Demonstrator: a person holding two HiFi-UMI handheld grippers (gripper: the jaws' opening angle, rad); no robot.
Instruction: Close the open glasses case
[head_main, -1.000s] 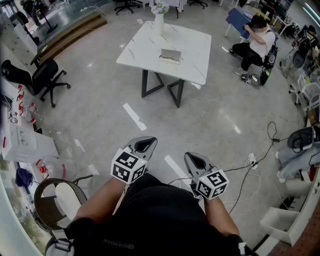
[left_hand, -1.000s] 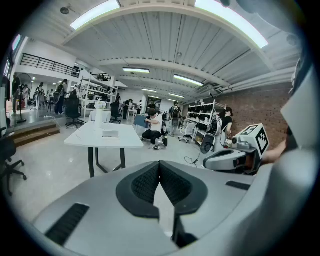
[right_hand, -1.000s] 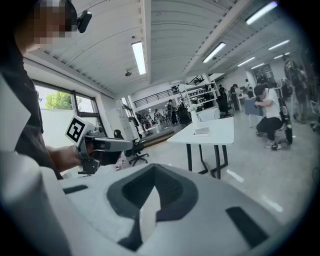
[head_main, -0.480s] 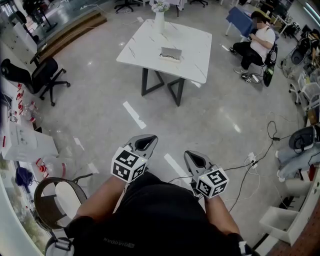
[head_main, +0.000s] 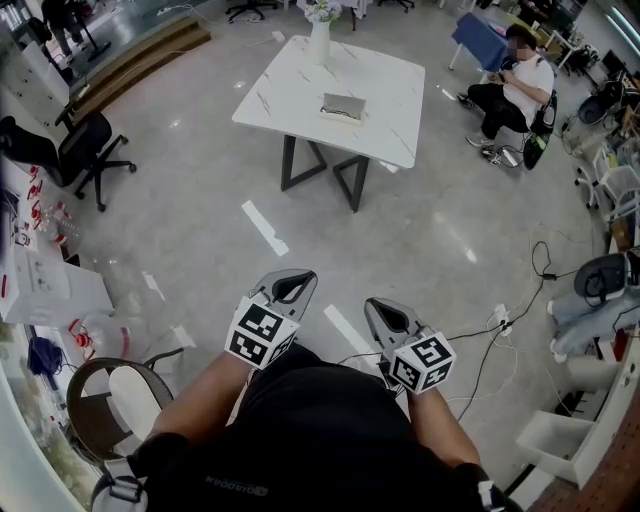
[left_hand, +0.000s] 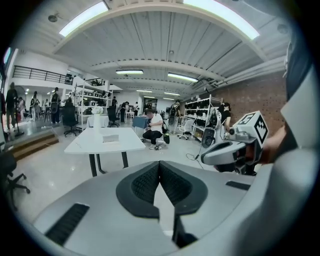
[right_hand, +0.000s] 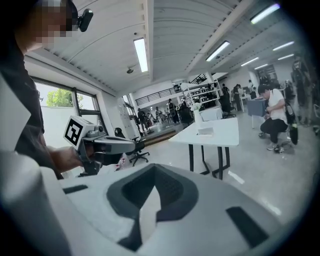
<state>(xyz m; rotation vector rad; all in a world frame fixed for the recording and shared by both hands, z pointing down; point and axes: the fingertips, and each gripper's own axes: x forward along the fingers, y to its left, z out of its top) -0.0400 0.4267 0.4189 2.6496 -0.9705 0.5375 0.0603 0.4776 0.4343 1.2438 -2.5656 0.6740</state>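
You hold the left hand-held gripper (head_main: 288, 290) and the right hand-held gripper (head_main: 389, 320) side by side close to your body, each with its jaws pressed together on nothing. The glasses case (head_main: 342, 108) lies on the white desk (head_main: 290, 90), well ahead of both.

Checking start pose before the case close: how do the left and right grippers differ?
Left gripper sits slightly farther forward than right gripper. Left gripper angles toward the person's right, right gripper toward the left, so their tips converge. Shared: both shut, empty, and far short of the table with the glasses case.
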